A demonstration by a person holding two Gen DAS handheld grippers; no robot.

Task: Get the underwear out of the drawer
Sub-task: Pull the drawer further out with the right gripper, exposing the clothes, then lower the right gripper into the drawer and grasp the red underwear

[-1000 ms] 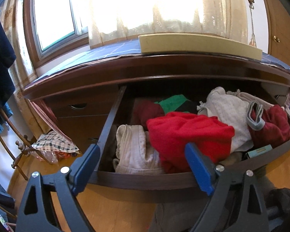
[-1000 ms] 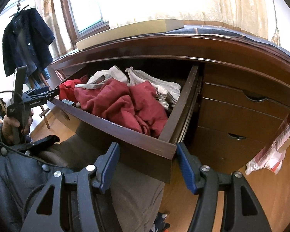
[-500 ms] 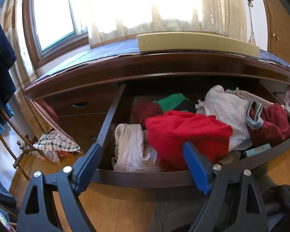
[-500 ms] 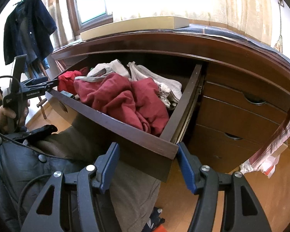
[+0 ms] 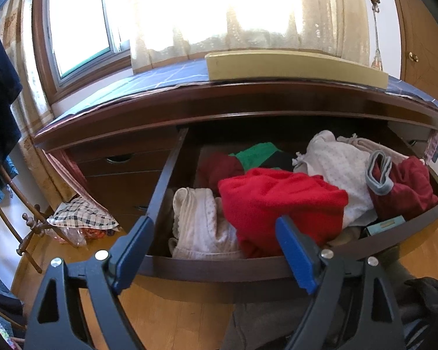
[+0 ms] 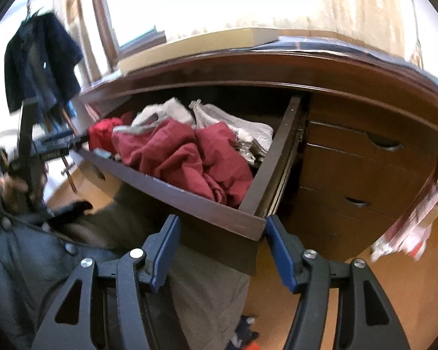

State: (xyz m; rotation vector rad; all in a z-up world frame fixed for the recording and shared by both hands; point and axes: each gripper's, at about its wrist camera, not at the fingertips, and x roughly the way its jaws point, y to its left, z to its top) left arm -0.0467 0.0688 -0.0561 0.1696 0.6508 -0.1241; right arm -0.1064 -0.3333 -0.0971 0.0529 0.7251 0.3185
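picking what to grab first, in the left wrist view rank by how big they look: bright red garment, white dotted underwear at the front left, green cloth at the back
1. bright red garment, largest
2. white dotted underwear
3. green cloth, smallest, though it lies farther back and is partly covered, so its true size is unsure

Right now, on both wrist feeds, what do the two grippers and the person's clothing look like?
Both the left gripper and the right gripper are black plastic clamp frames with triangular cut-outs and silver rivets, and each has two blue fingers. In the right wrist view the left gripper carries small white lettering, too blurred to read. The person wears a dark padded jacket with snap buttons.
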